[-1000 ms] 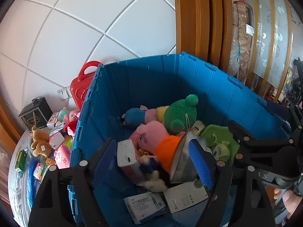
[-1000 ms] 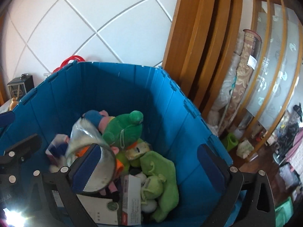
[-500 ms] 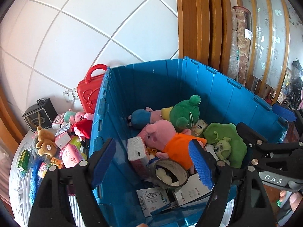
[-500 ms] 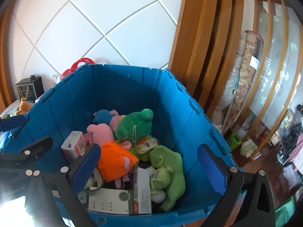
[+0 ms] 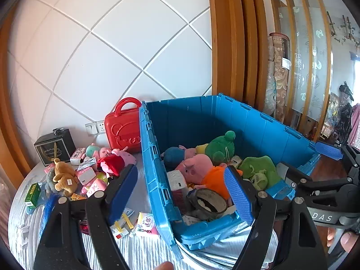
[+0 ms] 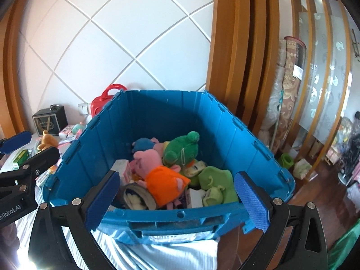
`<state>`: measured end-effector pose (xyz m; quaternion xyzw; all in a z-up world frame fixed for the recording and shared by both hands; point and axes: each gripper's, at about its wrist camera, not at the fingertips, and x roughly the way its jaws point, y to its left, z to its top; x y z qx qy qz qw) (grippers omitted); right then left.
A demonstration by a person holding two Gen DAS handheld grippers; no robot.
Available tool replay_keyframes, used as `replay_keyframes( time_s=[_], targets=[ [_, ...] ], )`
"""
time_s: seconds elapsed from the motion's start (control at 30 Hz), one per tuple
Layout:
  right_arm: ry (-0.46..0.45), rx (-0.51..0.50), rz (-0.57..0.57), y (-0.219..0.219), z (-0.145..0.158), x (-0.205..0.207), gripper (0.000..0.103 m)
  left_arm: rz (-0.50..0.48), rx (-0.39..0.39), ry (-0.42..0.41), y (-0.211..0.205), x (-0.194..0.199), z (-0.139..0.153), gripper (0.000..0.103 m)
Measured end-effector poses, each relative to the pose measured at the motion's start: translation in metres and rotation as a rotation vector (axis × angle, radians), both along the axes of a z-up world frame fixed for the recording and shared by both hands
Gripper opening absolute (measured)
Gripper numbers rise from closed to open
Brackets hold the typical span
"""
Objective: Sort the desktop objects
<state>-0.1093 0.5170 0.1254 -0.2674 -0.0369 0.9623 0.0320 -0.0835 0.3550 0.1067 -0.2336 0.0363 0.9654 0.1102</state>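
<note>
Both grippers held wide open and empty above the blue bin

The left gripper (image 5: 182, 193) and right gripper (image 6: 177, 199) are spread wide, nothing touched. Plush toys (image 6: 164, 177) and a tape roll (image 5: 210, 203) are seen inside the blue bin (image 6: 180, 110); more small items (image 5: 87, 175) lie on the table (image 5: 139, 252) beside it.

Ahead of you: white padded wall (image 5: 135, 51) crossed by diagonal seams, framed by curved brown wood trim. To your right, wide wooden door frame (image 6: 234, 45). Beyond it, frosted glass partition (image 6: 324, 72) with wooden slats, pale leaf motifs. Rolled patterned carpet (image 6: 290, 83) leans upright against partition. Dark reddish wood floor (image 6: 319, 193) at lower right. Double wall socket (image 5: 95, 127) low on wall. Bright daylight throughout.
</note>
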Motion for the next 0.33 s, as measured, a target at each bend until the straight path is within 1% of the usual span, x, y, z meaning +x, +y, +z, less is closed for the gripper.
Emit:
replay_keyframes(
  time_s=[0.17,0.33],
  targets=[
    [0.017,0.003,-0.014,-0.006,0.006,0.019,0.103,0.014,0.008,0.004,-0.007,0.013,0.005,0.079],
    [0.025,-0.005,-0.032,-0.005,0.008,0.030,0.103,0.002,0.013,0.009,-0.008,0.022,0.007,0.079]
  ],
)
